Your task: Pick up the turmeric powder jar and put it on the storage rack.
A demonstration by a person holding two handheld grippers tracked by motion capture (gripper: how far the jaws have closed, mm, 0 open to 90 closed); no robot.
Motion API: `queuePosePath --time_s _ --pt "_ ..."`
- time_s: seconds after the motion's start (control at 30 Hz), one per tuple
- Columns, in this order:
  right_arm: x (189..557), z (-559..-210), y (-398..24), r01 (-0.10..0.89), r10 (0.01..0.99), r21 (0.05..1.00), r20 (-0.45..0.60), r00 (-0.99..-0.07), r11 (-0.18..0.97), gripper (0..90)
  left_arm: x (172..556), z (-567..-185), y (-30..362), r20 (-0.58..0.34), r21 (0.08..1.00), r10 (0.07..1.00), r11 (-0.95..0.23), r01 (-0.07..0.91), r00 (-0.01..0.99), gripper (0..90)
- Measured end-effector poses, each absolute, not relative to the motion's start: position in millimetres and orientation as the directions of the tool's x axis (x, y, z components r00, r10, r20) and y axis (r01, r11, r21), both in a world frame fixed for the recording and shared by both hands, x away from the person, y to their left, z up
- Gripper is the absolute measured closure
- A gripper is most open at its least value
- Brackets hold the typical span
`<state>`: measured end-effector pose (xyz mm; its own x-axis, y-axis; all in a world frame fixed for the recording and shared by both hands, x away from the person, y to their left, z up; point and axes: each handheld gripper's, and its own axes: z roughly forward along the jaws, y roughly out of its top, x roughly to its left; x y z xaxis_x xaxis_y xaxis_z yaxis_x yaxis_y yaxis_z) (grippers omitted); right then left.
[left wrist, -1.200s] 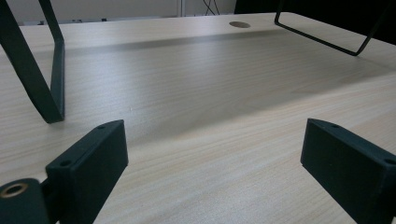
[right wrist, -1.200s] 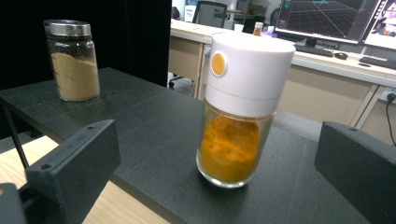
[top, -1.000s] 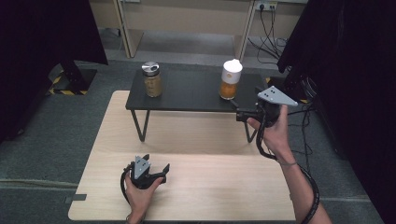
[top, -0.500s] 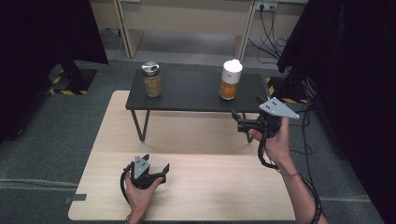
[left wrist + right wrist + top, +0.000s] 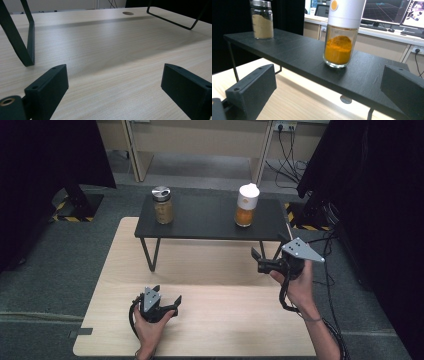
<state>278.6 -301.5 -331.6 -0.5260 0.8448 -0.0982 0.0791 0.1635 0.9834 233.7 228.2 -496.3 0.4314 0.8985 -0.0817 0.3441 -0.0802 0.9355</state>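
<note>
Approach step in hand: right gripper [image 5: 260, 260] empty, jaws wide, near turmeric jar [image 5: 246, 205] upright on black shelf [image 5: 205, 222]. Left gripper [image 5: 165, 301] wide, idle. Next: level advance, jaws astride jar.

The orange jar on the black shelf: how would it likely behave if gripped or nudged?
The orange jar looks like clear glass, so probably rigid, smooth and somewhat slippery, and breakable if dropped. It is tall with a large white cap and powder filling only its lower part, so a push up high might tip it. Being round, it would likely roll off the shelf once down.
</note>
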Motion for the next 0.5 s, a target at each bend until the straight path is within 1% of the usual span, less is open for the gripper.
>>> queuePosePath --time_s 0.3,0.5 --pt "269 -350 -304 0.078 0.854 0.983 -0.103 -0.51 0.165 0.3 234 -496 228 -0.079 0.936 0.898 -0.083 0.343 0.433 6.6" --pt "266 -362 -312 0.087 0.866 0.986 -0.08 -0.494 0.14 0.3 233 -496 228 -0.073 0.936 0.898 -0.088 0.341 0.433 6.6"
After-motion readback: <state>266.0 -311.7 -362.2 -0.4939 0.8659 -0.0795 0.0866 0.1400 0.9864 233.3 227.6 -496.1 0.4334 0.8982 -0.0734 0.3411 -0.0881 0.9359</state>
